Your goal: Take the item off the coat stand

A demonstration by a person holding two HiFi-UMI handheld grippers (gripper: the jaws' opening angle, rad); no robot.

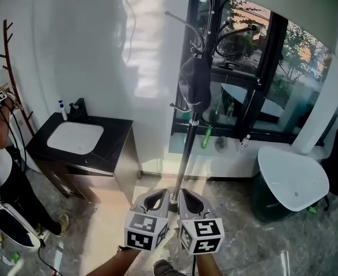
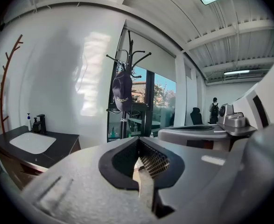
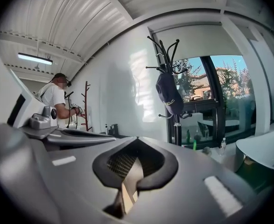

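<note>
A dark, soft, rounded cap (image 1: pixel 194 85) hangs on a hook high on the slim black metal coat stand (image 1: pixel 185 160), in front of a dark-framed window (image 1: pixel 255 79). Low before the stand's foot, the left gripper (image 1: pixel 164 193) and right gripper (image 1: pixel 182 193) sit side by side, each with its grey jaws pressed together on nothing. A black counter (image 1: pixel 116 132) with a white basin (image 1: pixel 75 138) stands left against the glossy white wall. A round white table (image 1: pixel 292 180) stands right on the polished stone floor (image 1: pixel 243 240).
</note>
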